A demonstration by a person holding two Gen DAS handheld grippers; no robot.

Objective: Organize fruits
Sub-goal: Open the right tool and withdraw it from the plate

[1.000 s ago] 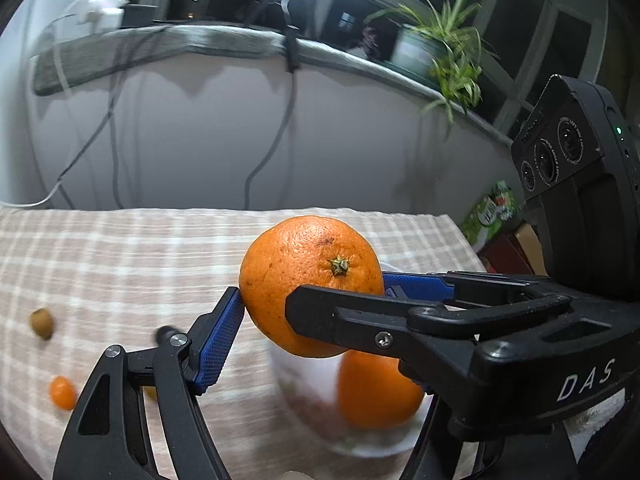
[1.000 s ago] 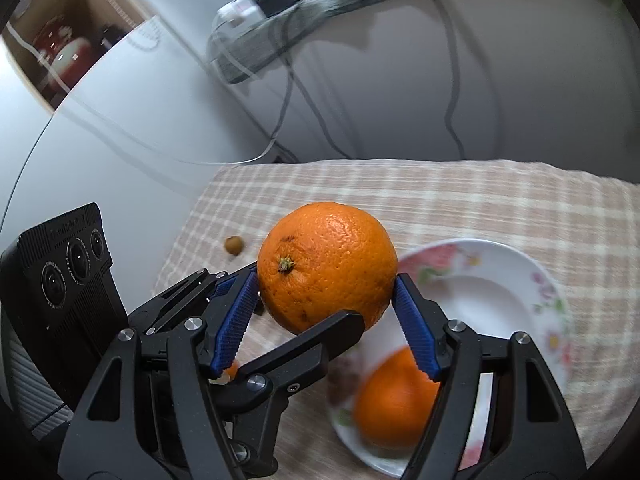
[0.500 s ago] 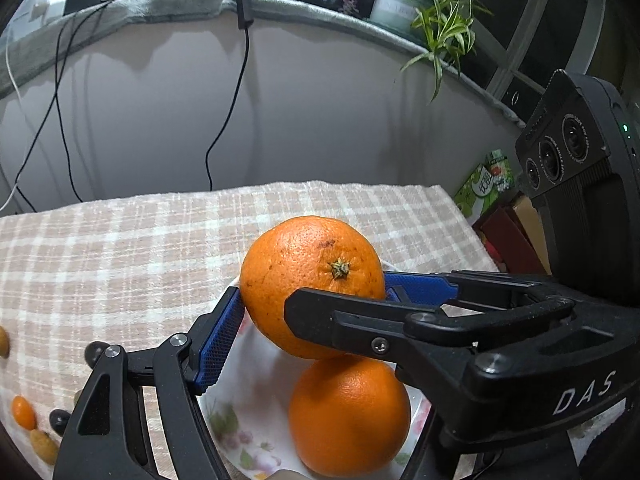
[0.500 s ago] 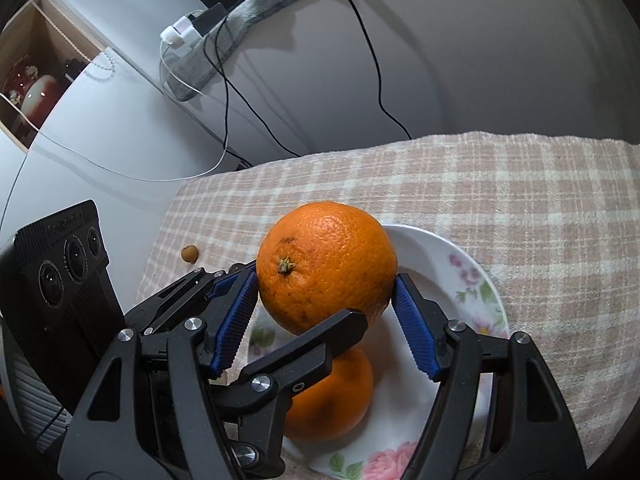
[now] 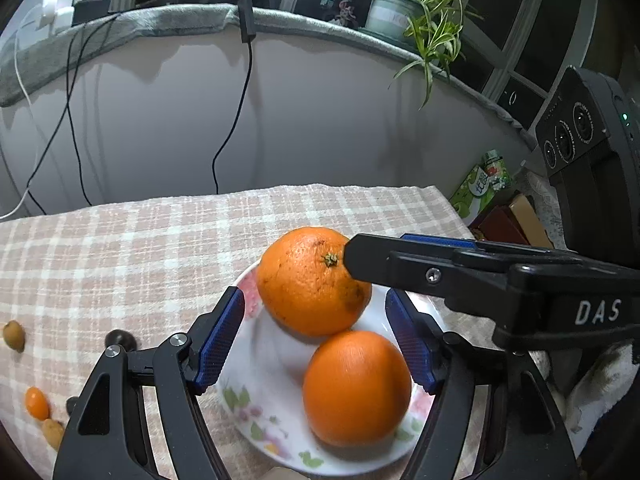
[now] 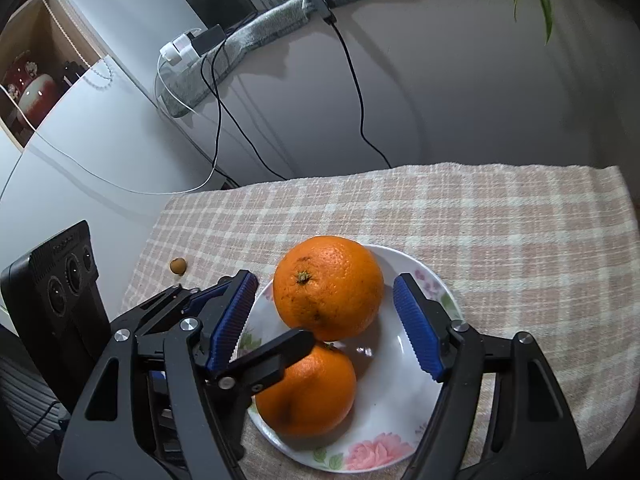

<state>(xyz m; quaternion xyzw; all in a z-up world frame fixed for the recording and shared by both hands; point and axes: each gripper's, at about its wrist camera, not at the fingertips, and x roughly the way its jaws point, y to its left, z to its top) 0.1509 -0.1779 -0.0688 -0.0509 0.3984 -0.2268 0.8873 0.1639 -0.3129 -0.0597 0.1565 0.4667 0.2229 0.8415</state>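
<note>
Counter (image 6: 500, 216) wide, plate (image 6: 404, 412) holding both oranges; upper orange (image 6: 328, 286) rests on its mate (image 6: 308, 392). Right tool (image 6: 324, 320), left tool (image 5: 316, 344) both spread, jaws clear (back away straight, don't nudge!).

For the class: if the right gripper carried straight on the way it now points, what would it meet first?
Most likely the far orange, sitting on the floral plate between the open right gripper pads, which stand clear of it. Depth is uncertain; a steeper line would reach the plate.
</note>
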